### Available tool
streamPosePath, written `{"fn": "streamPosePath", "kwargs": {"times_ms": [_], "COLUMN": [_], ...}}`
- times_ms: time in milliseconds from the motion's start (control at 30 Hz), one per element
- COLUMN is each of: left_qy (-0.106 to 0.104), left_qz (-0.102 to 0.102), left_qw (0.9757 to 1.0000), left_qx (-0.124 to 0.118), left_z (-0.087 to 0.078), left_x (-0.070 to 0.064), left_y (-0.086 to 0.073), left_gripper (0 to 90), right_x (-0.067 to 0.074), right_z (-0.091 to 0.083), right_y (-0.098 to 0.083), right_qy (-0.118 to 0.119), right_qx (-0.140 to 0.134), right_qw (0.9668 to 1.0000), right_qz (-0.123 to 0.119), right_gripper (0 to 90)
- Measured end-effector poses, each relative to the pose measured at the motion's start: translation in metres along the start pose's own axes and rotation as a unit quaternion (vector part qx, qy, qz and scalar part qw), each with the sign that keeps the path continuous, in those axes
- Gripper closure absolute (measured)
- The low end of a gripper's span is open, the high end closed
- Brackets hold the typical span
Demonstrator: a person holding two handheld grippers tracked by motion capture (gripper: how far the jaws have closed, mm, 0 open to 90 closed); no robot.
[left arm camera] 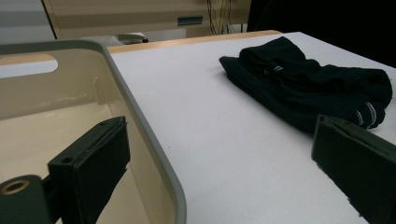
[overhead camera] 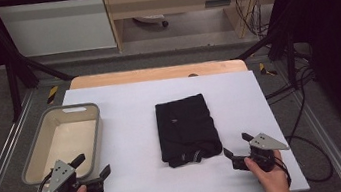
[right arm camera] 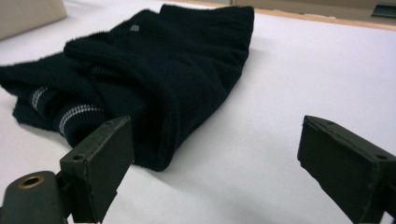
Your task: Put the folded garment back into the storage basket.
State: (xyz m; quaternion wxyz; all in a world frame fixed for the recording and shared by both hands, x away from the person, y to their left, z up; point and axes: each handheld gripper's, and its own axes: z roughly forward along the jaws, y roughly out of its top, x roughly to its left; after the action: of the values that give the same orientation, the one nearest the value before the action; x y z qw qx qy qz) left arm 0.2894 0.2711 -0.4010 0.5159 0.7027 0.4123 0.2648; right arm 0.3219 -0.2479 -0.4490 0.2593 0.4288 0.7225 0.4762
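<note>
A folded black garment with thin white stripes at its cuffs lies in the middle of the white table. My left gripper is held at the front left, open and empty, by the near right corner of a bin. In the left gripper view its jaws stand wide apart, one over the bin, and the garment lies ahead to the right. My right gripper is open just off the garment's front right corner. In the right gripper view the garment lies close ahead of the left jaw, apart from it.
A beige bin with a grey rim stands at the table's left side and holds nothing. The white sheet covers a wooden tabletop whose far edge shows. Dark frame legs and cables stand beyond the table.
</note>
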Motion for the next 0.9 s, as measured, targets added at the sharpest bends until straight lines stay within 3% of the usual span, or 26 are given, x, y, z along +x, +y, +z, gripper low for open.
{"fn": "streamPosePath", "kwargs": {"times_ms": [200,467,567,700,767,900], "left_qy": [-0.016,-0.011,-0.016,-0.038,-0.051,-0.053], "left_qz": [0.003,0.016,0.025,0.034,0.045,0.051], "left_qw": [0.9999,0.9998,0.9995,0.9984,0.9971,0.9962], "left_qx": [-0.003,-0.003,0.01,0.023,0.035,0.047], "left_z": [0.002,0.008,0.013,0.02,0.031,0.047], "left_x": [-0.007,-0.021,-0.035,-0.046,-0.056,-0.065], "left_y": [0.0,0.001,0.002,0.004,0.003,0.002], "left_gripper": [4.4,3.8,3.8,3.8,3.7,3.9], "right_x": [0.002,0.006,0.008,0.01,0.013,0.016], "right_z": [0.001,0.006,0.005,0.005,0.005,0.005], "right_y": [-0.001,-0.001,0.003,0.004,0.007,0.009], "right_qy": [0.001,0.005,0.0,-0.005,-0.005,0.0], "right_qx": [0.015,0.036,0.039,0.037,0.039,0.039], "right_qw": [0.9999,0.9993,0.9992,0.9993,0.9992,0.9992], "right_qz": [-0.002,-0.005,-0.004,-0.004,-0.008,-0.011], "right_gripper": [9.7,7.8,7.5,7.2,8.5,11.1]}}
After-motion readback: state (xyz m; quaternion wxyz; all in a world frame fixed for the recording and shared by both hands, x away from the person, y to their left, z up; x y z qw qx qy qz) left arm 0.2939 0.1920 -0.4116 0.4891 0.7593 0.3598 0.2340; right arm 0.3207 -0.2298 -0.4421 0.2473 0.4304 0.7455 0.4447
